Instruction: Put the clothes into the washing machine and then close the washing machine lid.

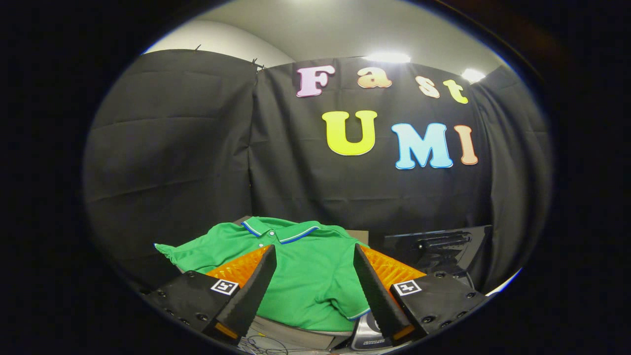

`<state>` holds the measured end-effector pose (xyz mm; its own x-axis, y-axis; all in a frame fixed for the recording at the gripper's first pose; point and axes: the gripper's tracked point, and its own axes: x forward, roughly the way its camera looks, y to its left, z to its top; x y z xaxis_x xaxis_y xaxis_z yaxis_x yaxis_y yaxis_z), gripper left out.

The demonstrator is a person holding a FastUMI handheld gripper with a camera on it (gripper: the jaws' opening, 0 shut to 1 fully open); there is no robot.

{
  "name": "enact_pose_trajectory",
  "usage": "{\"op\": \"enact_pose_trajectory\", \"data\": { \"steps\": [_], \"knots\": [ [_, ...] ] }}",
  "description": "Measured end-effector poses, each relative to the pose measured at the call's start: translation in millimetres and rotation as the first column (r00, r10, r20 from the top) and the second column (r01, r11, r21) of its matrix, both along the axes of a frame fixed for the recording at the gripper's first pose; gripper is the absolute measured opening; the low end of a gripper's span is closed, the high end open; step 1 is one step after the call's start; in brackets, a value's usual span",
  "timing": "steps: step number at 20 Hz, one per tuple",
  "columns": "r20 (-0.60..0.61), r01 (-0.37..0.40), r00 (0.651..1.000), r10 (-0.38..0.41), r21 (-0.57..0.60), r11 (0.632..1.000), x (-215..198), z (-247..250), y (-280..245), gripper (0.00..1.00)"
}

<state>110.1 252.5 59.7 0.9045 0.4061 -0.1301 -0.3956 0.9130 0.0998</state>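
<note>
- Tongs [314, 256] spread wide, holding nothing.
- Shirt [291, 266] lies flat just ahead, showing between the fingers; both fingers hide its sides.
- Dark lid [438, 246] beyond the right finger, hard to make out.

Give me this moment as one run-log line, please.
tool: open, above shirt | green polo shirt: spread flat, ungrasped | phase: approaching shirt

My gripper [314, 256] fingers spread wide, touching nothing; polo shirt [300, 276] plain green, collar and sleeve cuff edged blue-white; dark glossy machine lid [438, 244] beyond; black cloth wall [197, 148]; ceiling [345, 29] pale grey.
</note>
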Motion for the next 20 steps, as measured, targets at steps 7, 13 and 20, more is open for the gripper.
{"op": "enact_pose_trajectory", "data": {
  "steps": [7, 13, 20],
  "knots": [
    [-0.081, -0.041, 0.996, 0.04, -0.015, 0.999, 16.6, -3.0, 51.4, 0.98],
    [-0.175, -0.109, 0.98, 0.097, -0.062, 0.992, 27.9, -17.9, 94.5, 0.98],
    [-0.27, -0.144, 0.956, 0.117, -0.084, 0.986, 37.4, -30.1, 125.4, 0.98]
  ]
}}
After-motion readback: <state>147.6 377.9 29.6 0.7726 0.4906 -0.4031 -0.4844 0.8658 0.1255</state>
